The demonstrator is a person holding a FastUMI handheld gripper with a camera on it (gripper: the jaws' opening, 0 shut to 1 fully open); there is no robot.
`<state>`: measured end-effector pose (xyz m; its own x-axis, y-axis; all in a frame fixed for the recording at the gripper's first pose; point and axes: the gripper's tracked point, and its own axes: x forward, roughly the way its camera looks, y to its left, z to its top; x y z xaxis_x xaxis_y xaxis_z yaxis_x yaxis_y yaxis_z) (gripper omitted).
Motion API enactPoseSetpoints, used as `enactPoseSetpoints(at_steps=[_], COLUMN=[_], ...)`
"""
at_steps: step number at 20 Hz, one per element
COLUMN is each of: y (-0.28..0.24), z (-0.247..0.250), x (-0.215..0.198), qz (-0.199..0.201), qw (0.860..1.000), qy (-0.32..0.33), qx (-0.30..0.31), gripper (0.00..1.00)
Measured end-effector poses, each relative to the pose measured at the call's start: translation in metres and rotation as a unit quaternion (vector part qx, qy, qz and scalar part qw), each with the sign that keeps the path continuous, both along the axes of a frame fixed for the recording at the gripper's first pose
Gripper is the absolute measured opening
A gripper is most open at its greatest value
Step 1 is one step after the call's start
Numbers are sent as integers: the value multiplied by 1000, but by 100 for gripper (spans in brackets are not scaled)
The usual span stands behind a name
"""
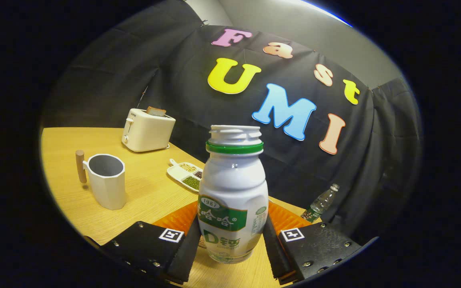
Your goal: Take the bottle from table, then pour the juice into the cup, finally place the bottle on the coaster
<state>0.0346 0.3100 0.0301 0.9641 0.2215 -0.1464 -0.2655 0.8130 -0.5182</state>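
Note:
A white juice bottle (233,188) with a green neck ring, a green label and no cap stands upright between my fingers. My gripper (231,240) is shut on the bottle, with one finger pressing each side of its lower body. An orange ribbed coaster (176,219) lies on the wooden table (150,200) just behind the bottle, showing on both sides of it. The white faceted cup (107,186) with a wooden handle stands beyond my left finger, open side up. I cannot tell whether the bottle's base touches the table.
A cream toaster (148,130) with a slice of bread in it stands at the table's back. A white divided dish (186,174) of beans lies between cup and bottle. A small clear plastic bottle (320,204) leans at the table's right edge.

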Motion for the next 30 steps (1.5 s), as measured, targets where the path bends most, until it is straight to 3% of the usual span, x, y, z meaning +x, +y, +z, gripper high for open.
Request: enactPoseSetpoints(at_steps=[10, 25, 30], y=[39, 74, 82], z=[-27, -44, -46], x=[7, 8, 10], qz=[32, 51, 55], qw=[992, 954, 947], qy=[12, -35, -47], qx=[-121, -292, -314], gripper=[74, 74, 73])
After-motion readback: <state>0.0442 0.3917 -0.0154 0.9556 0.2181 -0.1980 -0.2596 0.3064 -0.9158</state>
